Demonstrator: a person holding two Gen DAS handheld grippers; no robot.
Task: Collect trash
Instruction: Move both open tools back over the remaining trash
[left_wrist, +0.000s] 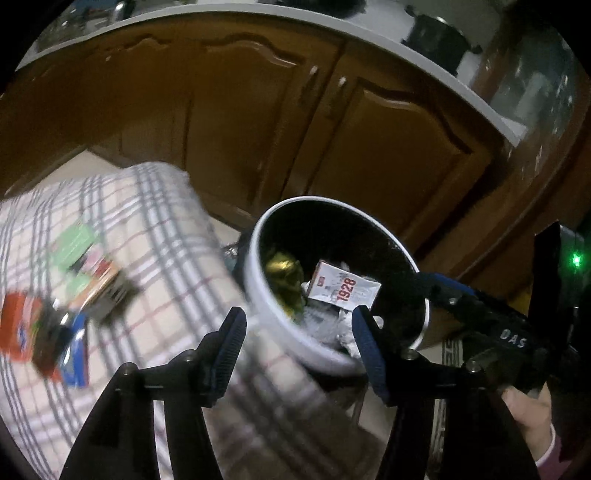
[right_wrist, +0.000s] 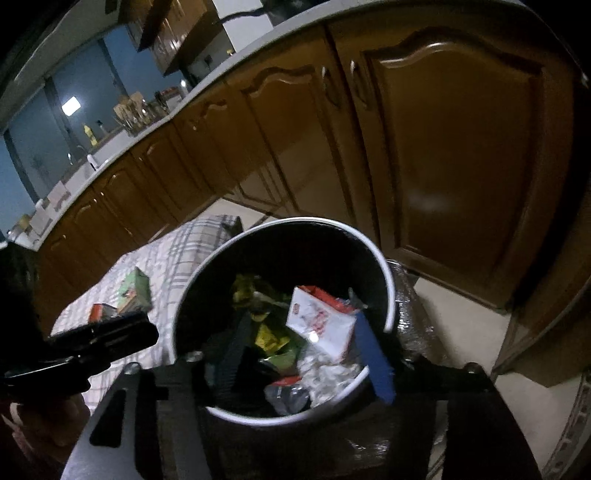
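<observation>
A round bin with a white rim (left_wrist: 255, 273) (right_wrist: 388, 280) stands beside the table. It holds a white carton marked 1928 (left_wrist: 343, 290) (right_wrist: 321, 325), yellow wrappers (left_wrist: 284, 273) (right_wrist: 269, 332) and crumpled paper (right_wrist: 328, 373). My left gripper (left_wrist: 297, 343) is open and empty, over the bin's near rim. My right gripper (right_wrist: 306, 350) is open and empty, directly above the bin's mouth. More trash lies on the checked tablecloth (left_wrist: 166, 236): a green box (left_wrist: 74, 243) (right_wrist: 135, 291), a red pack (left_wrist: 16, 328) and a blue item (left_wrist: 75, 354).
Brown kitchen cabinets (left_wrist: 258, 122) (right_wrist: 461, 155) under a grey countertop (left_wrist: 424, 70) stand behind the bin. The right gripper's body (left_wrist: 491, 325) shows at the right in the left wrist view; the left gripper's body (right_wrist: 99, 336) shows at the left in the right wrist view.
</observation>
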